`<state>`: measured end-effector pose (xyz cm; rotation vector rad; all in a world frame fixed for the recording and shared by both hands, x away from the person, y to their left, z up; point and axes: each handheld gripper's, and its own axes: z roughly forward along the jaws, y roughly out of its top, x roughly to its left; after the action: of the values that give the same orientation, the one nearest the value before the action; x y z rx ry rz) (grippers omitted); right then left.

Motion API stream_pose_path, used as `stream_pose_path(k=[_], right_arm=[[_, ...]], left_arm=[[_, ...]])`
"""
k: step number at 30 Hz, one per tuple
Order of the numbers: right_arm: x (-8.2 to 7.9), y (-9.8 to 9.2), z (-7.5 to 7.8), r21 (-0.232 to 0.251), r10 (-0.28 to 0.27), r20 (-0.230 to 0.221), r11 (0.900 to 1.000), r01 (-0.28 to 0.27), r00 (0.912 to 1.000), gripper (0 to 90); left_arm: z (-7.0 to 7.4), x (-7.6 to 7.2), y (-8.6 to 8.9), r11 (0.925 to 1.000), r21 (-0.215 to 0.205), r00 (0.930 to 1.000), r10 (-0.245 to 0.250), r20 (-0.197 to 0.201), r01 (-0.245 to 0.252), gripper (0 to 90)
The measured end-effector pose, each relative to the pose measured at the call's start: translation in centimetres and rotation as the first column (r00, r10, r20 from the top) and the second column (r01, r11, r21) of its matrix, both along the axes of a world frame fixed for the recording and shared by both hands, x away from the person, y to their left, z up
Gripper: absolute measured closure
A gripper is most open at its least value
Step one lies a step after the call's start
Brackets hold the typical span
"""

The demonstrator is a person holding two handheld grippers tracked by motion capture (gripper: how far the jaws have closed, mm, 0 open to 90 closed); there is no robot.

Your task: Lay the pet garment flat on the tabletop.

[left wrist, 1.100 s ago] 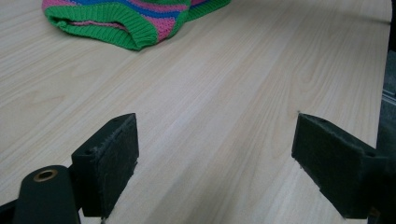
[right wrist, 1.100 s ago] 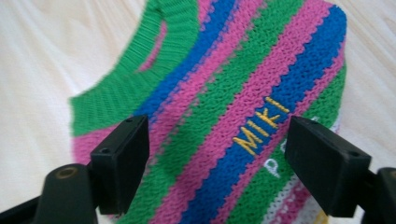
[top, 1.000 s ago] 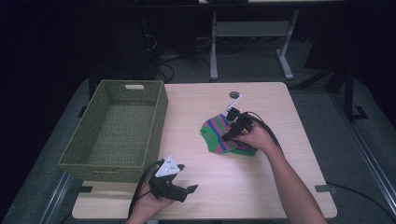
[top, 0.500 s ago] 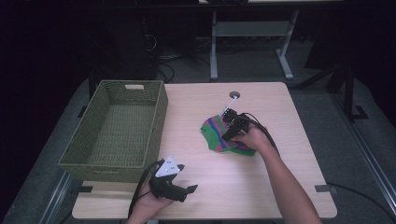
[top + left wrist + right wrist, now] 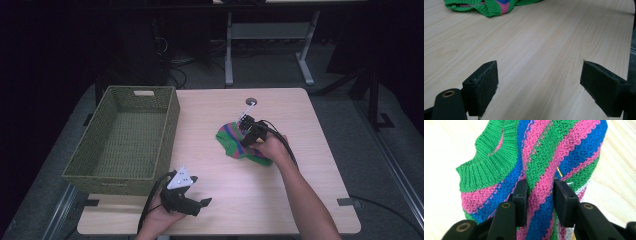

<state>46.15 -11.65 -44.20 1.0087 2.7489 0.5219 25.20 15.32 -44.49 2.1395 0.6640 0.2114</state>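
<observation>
A knitted piece [image 5: 231, 141] striped green, pink and blue lies bunched on the wooden table [image 5: 310, 150], right of centre. My right gripper [image 5: 248, 133] is on top of it, shut on a fold of the knit [image 5: 541, 152], with the fabric pinched between both pads [image 5: 520, 195]. My left gripper [image 5: 201, 204] rests low near the table's front edge and points right. It is open [image 5: 539, 82] with bare tabletop between its pads, and the knit's green edge [image 5: 491, 6] lies farther off.
A green woven basket [image 5: 171, 120] stands at the table's left side, with nothing visible inside. A round cable hole [image 5: 251, 101] sits in the table behind the knit. Dark floor and table legs lie beyond the far edge.
The right hand and its gripper have shifted only slightly over the knit. The left gripper has not moved.
</observation>
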Motion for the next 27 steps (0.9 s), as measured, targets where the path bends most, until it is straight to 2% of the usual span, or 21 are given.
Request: stream_pose_path(k=[4, 11, 21, 27], right_arm=[[0.0, 0.1, 0.1, -0.012, -0.008, -0.001, 1.0, 0.008, 1.0, 68.9], [0.2, 0.0, 0.2, -0.006, -0.025, -0.007, 1.0, 0.025, 0.9997, 72.4], [0.2, -0.8, 0.8, 0.044, -0.042, -0.032, 0.998, 0.043, 0.9986, 73.8], [0.0, -1.7, 1.8, 0.077, -0.048, -0.025, 0.996, 0.05, 0.9985, 74.0]], left_arm=[[0.1, 0.0, 0.1, 1.0, -0.006, 1.0, 0.005, 0.003, -0.005, 14.6], [0.0, 0.1, 0.2, 1.0, -0.005, 1.0, 0.005, 0.002, -0.005, 14.6], [0.1, 0.1, 0.3, 0.9999, -0.013, 1.0, 0.006, -0.001, -0.006, 14.7], [0.0, 0.1, 0.2, 1.0, -0.002, 1.0, 0.006, -0.004, -0.006, 14.7]])
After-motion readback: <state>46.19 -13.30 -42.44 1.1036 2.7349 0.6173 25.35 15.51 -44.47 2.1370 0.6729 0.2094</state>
